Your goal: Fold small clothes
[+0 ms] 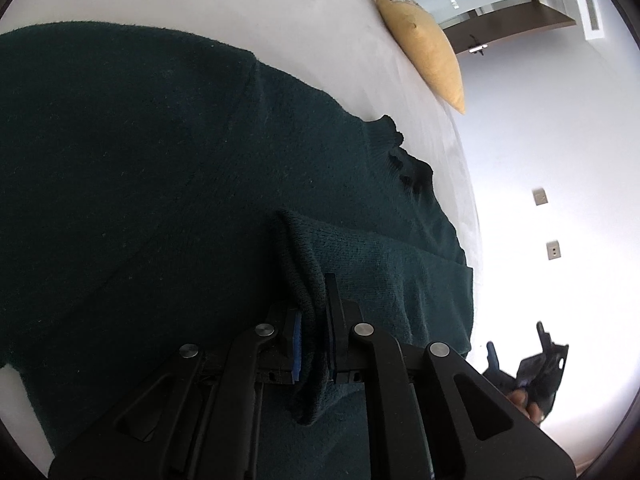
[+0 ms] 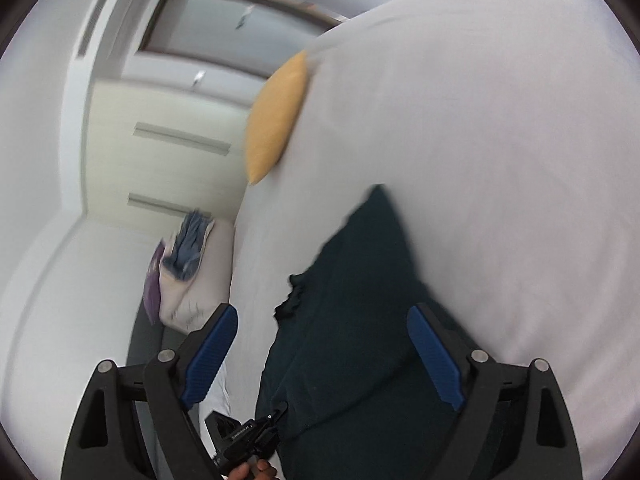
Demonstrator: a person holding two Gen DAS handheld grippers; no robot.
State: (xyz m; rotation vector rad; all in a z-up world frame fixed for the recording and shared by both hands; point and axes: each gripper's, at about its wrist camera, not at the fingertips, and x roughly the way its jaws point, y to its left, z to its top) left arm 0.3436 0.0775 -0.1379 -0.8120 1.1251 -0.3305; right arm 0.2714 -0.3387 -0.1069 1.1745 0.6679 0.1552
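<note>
While your left gripper (image 1: 312, 332) pinches a thick fold of the dark green knitted sweater (image 1: 140, 168), its blue ribbed pads are pressed together on the wool, and the pinched cuff-like roll hangs below the jaws. That sweater lies spread on the smooth white bed (image 1: 280, 20), its fuzzy knit broad and flat, its ribbed collar (image 1: 404, 160) crumpled toward the bed's edge. One sleeve is laid across the body, a straight band of slightly lighter, finer-looking knit. A plump yellow cushion (image 1: 420, 44), pointed at its corners, sits at the far edge of the bed.

Your right gripper (image 2: 324, 356) is spread wide, with nothing between its blue ridged pads; the sweater lies below and beyond them. Its view is blurred. Beside the bed there, a soft heap of pale and blue cloth (image 2: 188, 264) rests.
</note>
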